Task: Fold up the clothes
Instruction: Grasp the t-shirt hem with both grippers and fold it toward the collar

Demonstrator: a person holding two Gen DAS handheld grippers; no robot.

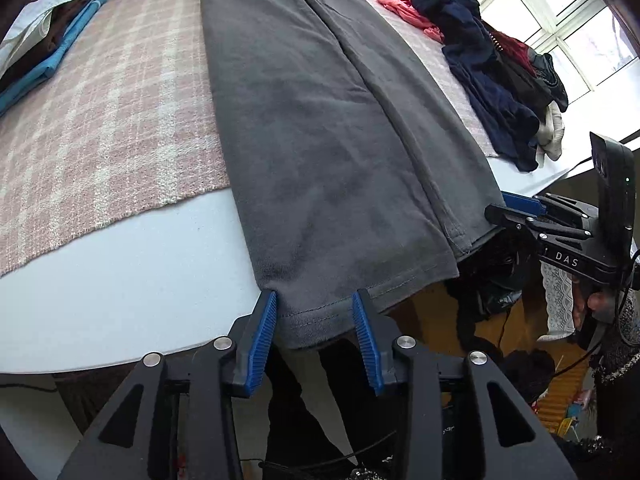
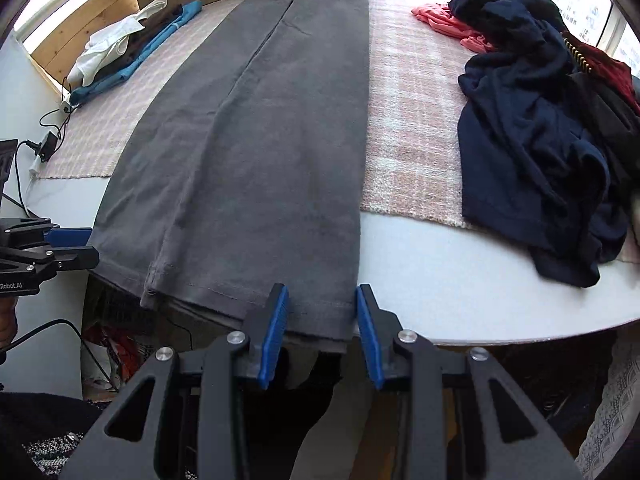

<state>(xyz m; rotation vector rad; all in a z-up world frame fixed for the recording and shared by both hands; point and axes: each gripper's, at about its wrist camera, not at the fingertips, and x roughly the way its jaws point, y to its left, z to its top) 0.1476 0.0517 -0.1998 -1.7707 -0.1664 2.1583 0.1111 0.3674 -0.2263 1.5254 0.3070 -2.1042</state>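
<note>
Left wrist view: the long grey garment (image 1: 320,140) stretches straight away across the table (image 1: 120,280), its near hem hanging off. Left hand-held gripper (image 1: 315,312) and right hand-held gripper (image 2: 322,308) each sit wide apart around a hem corner, equally near.

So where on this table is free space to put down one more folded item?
Two free patches: the pink plaid cloth between the grey garment and the navy heap, and the plaid strip between the garment and the folded stack. The bare white tabletop at the near edge is also free. The right side is crowded.

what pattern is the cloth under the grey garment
Pink and white plaid cloth beneath the grey garment, clearest in the right wrist view.
</note>
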